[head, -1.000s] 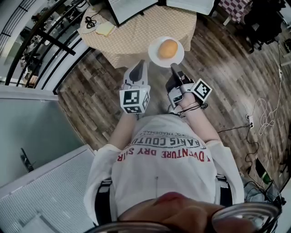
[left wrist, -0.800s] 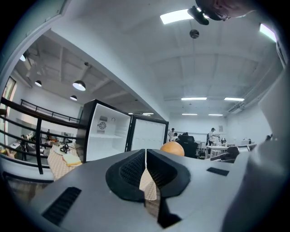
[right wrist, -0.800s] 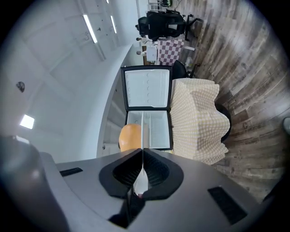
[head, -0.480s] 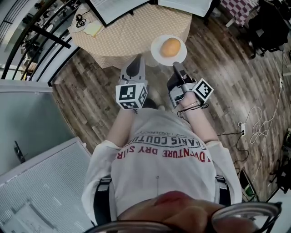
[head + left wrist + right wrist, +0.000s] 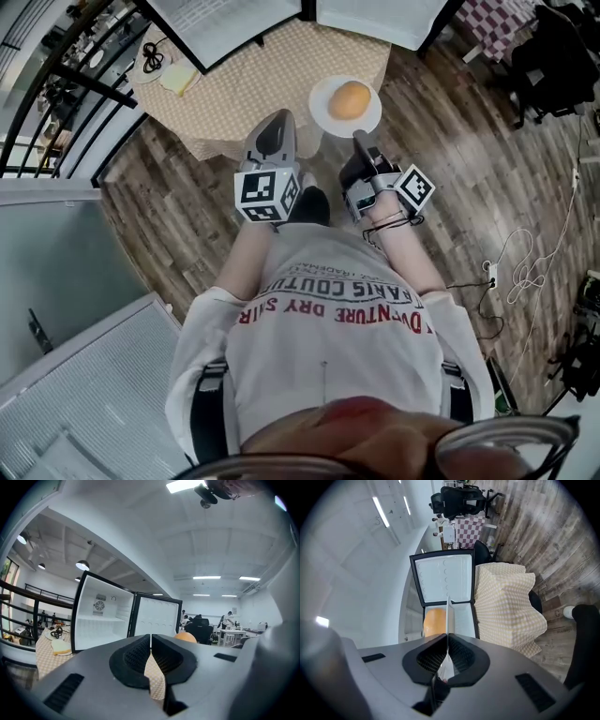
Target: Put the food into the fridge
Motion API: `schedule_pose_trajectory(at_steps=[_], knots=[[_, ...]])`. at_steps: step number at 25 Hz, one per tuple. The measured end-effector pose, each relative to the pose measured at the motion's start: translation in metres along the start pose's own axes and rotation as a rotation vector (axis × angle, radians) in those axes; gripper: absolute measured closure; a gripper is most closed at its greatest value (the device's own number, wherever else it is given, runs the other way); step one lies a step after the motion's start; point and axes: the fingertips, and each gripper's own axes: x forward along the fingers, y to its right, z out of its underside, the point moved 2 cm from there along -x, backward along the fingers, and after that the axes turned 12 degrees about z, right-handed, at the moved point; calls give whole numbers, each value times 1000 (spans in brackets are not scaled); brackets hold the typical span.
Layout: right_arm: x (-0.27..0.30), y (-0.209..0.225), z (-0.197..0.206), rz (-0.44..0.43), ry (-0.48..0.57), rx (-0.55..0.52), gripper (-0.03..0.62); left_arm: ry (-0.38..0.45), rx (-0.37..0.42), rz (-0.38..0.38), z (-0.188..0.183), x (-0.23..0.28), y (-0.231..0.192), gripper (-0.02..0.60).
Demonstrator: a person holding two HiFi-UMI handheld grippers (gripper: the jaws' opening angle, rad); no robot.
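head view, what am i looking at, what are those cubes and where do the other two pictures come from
It is a camera on a person's head, looking down. Each hand holds a grasping tool; the marked cubes are part of them. The other two pictures come from cameras riding on each tool. The right tool is clamped on the rim of a white plate carrying round orange food. The left tool is shut and empty. Ahead is a table with an open fridge.
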Motion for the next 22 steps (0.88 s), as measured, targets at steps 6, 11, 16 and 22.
schedule_pose_trajectory(at_steps=[6, 11, 16, 22], knots=[[64, -21, -31, 16, -7, -7, 563, 5, -48, -4, -10, 62, -47, 554], [126, -38, -45, 33, -22, -31, 563, 20, -74, -17, -20, 105, -97, 554], [193, -60, -52, 24, -47, -35, 563, 19, -79, -31, -29, 137, -147, 554], [255, -77, -49, 12, -83, -45, 563, 44, -57, -105, -43, 145, -199, 554]])
